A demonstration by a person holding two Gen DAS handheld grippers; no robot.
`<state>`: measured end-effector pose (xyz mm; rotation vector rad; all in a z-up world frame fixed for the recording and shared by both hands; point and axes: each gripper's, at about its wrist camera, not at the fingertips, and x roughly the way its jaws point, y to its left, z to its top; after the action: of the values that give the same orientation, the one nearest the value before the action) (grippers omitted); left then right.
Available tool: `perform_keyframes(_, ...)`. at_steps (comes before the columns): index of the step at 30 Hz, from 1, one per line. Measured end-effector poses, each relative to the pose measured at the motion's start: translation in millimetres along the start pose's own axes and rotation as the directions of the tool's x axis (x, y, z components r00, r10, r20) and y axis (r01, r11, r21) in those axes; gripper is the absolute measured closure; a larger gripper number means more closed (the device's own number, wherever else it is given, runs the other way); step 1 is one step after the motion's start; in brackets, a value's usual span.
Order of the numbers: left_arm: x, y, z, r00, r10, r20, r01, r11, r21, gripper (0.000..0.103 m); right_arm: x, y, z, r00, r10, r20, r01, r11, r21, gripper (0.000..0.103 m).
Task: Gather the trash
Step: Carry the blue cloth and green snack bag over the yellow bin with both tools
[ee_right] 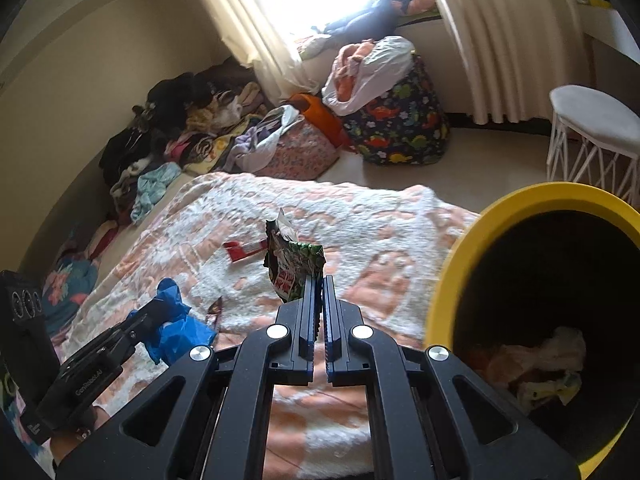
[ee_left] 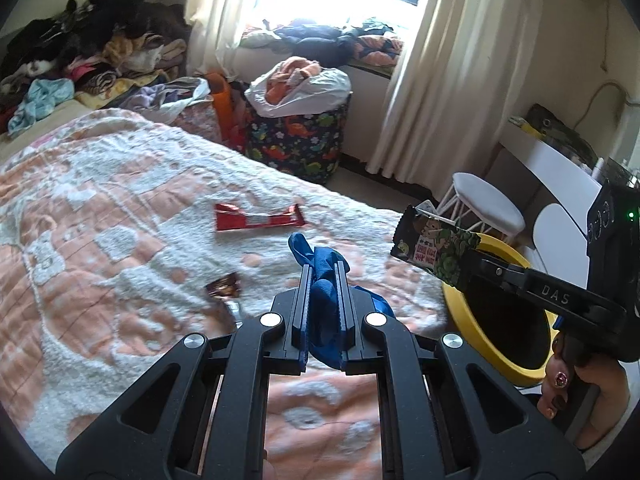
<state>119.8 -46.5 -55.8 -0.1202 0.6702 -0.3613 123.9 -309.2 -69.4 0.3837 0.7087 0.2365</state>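
My left gripper (ee_left: 323, 270) is shut on a crumpled blue glove (ee_left: 320, 280) above the bed; it also shows in the right wrist view (ee_right: 176, 320). My right gripper (ee_right: 319, 280) is shut on a green snack wrapper (ee_right: 294, 268), held up beside the yellow-rimmed trash bin (ee_right: 452, 256); the wrapper also shows in the left wrist view (ee_left: 436, 246), with the bin (ee_left: 460, 304) behind it. A red wrapper (ee_left: 258, 218) and a small brown wrapper (ee_left: 224, 286) lie on the pink and white blanket (ee_left: 100, 240). The bin holds crumpled trash (ee_right: 536, 364).
A dinosaur-print basket (ee_left: 298, 140) with a white bag stands near the window. A white stool (ee_left: 486, 204) stands by the bin. Clothes are piled (ee_left: 88, 52) at the far side of the bed. Curtains (ee_left: 436, 60) hang at the back.
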Motion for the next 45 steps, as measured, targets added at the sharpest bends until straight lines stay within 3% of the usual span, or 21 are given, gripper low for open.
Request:
perform_keyframes(15,14,-57,3,0.998,-0.068,-0.01,0.069,0.993,0.098,0.097,-40,-60,-3,0.997,-0.064,0.051,0.058,0.991,0.122,0.099)
perform_keyframes(24,22,-95,2,0.993,-0.12,-0.023,0.122,0.979,0.164,0.097,-59,-92,-3,0.986,-0.143,0.08,0.126,0.974,0.187,0.099)
perform_keyframes(30,27,-116,1,0.988,-0.151,-0.034,0.155,0.968,0.199,0.097,-69,-115,-6,0.972,-0.219,0.084,0.196,0.955,0.225,0.099)
perform_keyframes(45,48,-167,-11,0.971,-0.225,-0.083,0.24,0.925,0.296,0.097,-90,-172,-18,0.948,-0.311,0.073,0.263,0.89,0.372,0.099)
